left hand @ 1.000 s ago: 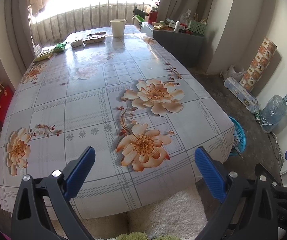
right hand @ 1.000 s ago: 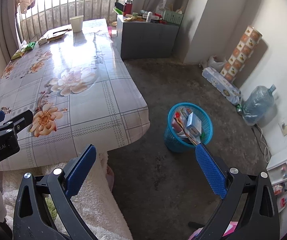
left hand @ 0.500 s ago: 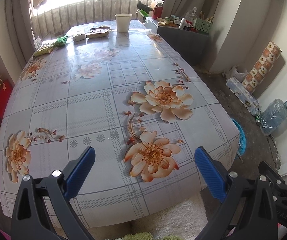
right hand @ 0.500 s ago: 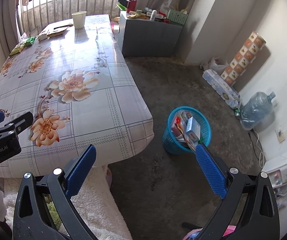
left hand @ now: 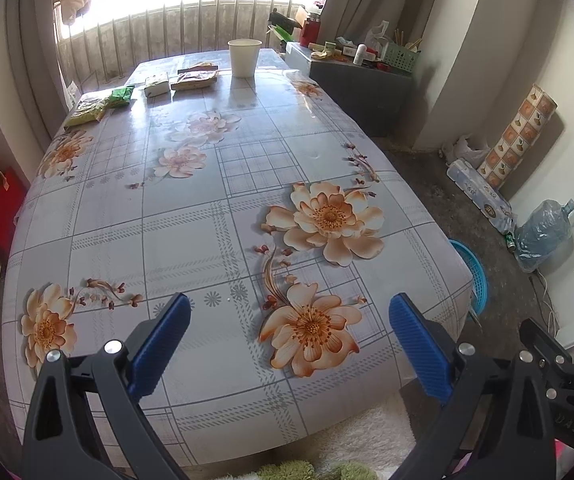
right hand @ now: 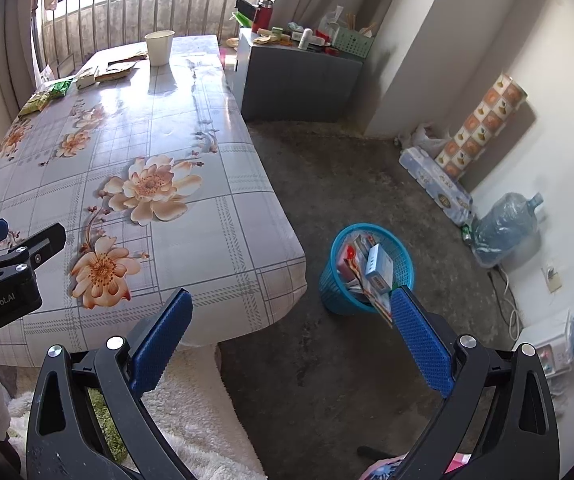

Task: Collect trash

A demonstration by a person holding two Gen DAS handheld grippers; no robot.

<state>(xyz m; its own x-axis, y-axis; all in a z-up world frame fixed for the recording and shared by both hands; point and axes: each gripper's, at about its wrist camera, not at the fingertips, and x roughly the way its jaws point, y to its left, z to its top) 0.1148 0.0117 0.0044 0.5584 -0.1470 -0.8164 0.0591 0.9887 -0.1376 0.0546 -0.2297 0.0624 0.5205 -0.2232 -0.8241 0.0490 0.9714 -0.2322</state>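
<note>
Trash lies at the far end of the flowered table (left hand: 191, 216): a white paper cup (left hand: 244, 57), a brown wrapper (left hand: 195, 79), a small white pack (left hand: 156, 85), a green packet (left hand: 122, 96) and a yellow-green packet (left hand: 87, 111). My left gripper (left hand: 289, 334) hangs open over the near table edge, nothing between its fingers. My right gripper (right hand: 291, 332) is open and empty over the floor beside the table. A blue waste basket (right hand: 365, 270) holding boxes and wrappers stands on the floor by the right finger. The cup (right hand: 159, 47) also shows in the right wrist view.
A grey cabinet (right hand: 299, 76) with clutter on top stands past the table's far right corner. Against the right wall lean a patterned roll (right hand: 483, 124), a pack of tissue rolls (right hand: 435, 184) and a water jug (right hand: 503, 228). A white fluffy rug (right hand: 191, 412) lies below the table's near end.
Both grippers have moved forward toward the table; the table's far end and the basket appear closer. Both stay open and empty.
</note>
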